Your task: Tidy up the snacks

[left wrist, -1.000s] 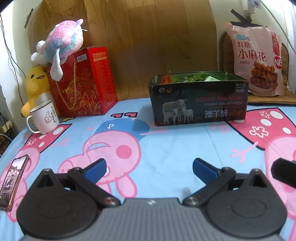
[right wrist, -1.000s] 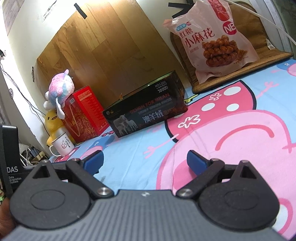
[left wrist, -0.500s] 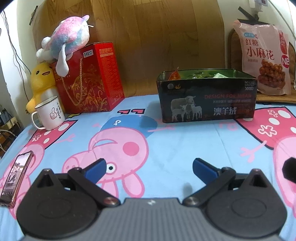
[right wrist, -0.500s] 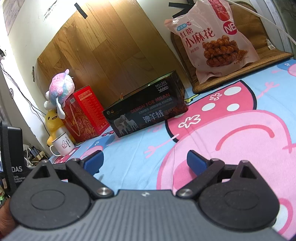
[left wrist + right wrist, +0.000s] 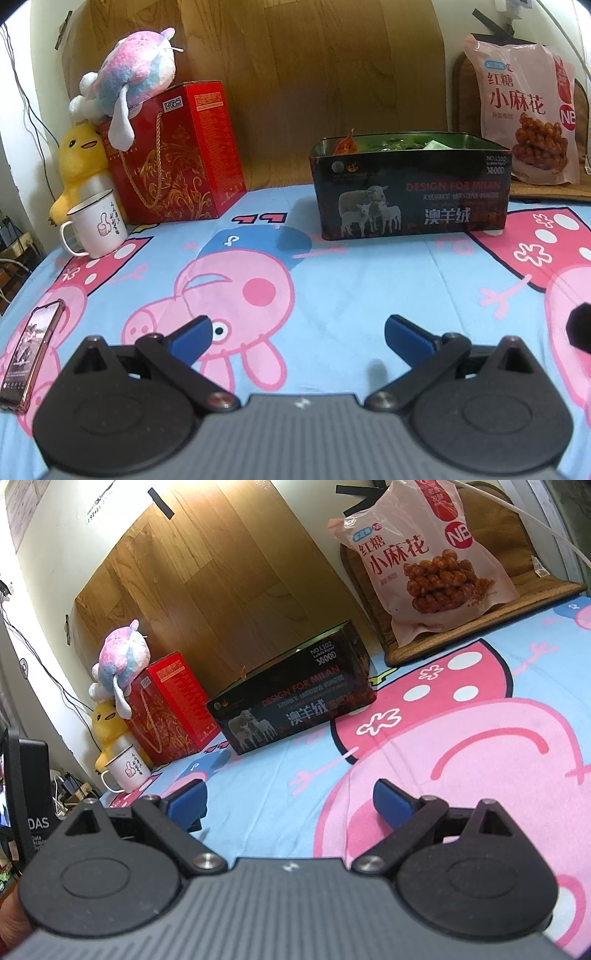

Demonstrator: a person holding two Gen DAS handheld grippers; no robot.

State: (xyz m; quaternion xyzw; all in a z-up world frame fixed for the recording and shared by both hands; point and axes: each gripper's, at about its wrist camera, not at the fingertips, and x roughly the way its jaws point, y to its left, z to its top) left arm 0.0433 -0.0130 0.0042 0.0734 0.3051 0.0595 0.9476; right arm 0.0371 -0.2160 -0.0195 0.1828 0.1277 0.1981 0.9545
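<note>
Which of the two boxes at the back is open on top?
The dark tin with the sheep picture: its top is open, with packets showing inside. The red gift box is closed, a plush toy lying on it.

I see an open, dark rectangular metal tin point(image 5: 412, 195) printed with sheep, holding orange and green snack packets. Behind it to the right, a large pink bag of twisted dough snacks point(image 5: 524, 110) stands upright.
</note>
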